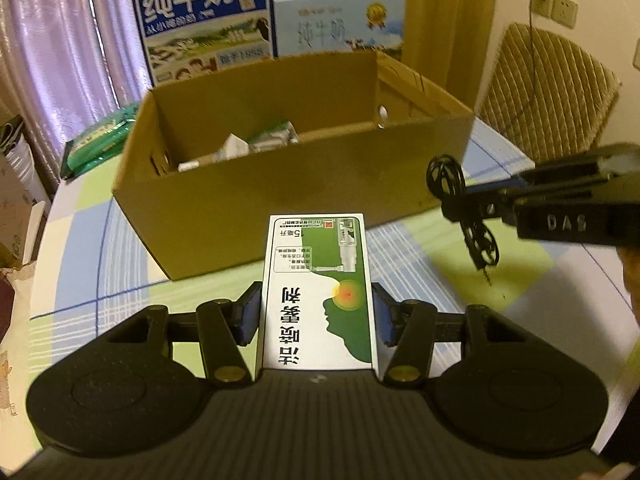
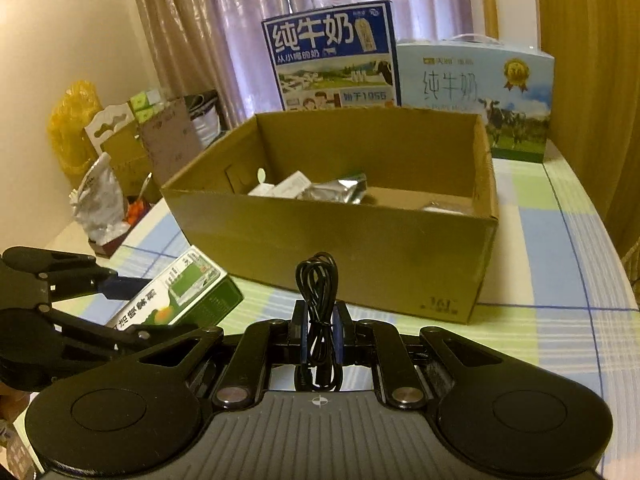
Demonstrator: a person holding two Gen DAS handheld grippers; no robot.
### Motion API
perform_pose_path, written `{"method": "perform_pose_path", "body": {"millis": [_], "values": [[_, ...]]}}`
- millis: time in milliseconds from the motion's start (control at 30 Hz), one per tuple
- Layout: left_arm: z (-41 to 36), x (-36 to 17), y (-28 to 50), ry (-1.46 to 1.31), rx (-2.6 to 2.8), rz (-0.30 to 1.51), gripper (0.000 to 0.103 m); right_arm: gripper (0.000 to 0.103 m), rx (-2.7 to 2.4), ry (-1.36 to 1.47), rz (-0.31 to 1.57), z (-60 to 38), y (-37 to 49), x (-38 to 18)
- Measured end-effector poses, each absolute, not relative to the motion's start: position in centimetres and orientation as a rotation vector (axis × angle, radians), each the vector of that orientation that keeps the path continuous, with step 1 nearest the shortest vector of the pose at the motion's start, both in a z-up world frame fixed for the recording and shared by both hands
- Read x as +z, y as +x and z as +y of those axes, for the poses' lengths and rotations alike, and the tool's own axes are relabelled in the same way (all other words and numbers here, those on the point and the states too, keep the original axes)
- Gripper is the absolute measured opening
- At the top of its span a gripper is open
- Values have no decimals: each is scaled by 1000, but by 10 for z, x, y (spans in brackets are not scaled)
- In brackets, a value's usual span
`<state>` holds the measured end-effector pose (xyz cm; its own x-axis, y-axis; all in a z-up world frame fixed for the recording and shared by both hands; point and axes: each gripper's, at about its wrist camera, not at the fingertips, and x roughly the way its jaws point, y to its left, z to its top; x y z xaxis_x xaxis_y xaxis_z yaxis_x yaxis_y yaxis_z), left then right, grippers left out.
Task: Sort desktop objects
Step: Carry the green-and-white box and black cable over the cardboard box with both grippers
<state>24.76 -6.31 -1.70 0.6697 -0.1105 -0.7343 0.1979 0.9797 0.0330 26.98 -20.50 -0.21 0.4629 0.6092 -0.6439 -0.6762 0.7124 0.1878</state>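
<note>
Looking along the left wrist view:
Left gripper: blue pads pressed on both long sides of a white-and-green medicine box, clamped on it.
Medicine box: held flat between the fingers, above the tablecloth, its far end close to the near wall of the cardboard box; its print reads upside down from this camera.
Cardboard box: open-topped, standing on the checked tablecloth; small white and silver packets lie on its floor toward the left.
Right gripper: enters from the right edge, fingers closed on a coiled black cable.
Black cable: loops stick out above and below the fingers, a plug end hanging down, near the right front corner of the cardboard box.
Behind the box: a blue milk carton and a pale blue milk carton, upright side by side.
Left of the box: a green packet on the table.

Looking along the right wrist view:
Right gripper: fingers drawn nearly together, clamped on the black cable.
Black cable: bundle stands upright between the pads, its loop rising above the fingertips, just in front of the cardboard box.
Left gripper: at the lower left, gripping the medicine box, which points toward the cardboard box's near left corner.
Box contents: a silver foil pouch and white packets on the floor.
Table edge, left: a crumpled white bag and a yellow bag.
</note>
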Motion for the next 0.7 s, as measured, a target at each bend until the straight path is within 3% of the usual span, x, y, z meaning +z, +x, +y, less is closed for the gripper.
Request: {"method": "perform_pose_path", "body": {"millis": [700], "values": [[-56, 8, 264, 45, -123, 758, 50, 9, 741, -48, 675, -197, 272, 12]]}}
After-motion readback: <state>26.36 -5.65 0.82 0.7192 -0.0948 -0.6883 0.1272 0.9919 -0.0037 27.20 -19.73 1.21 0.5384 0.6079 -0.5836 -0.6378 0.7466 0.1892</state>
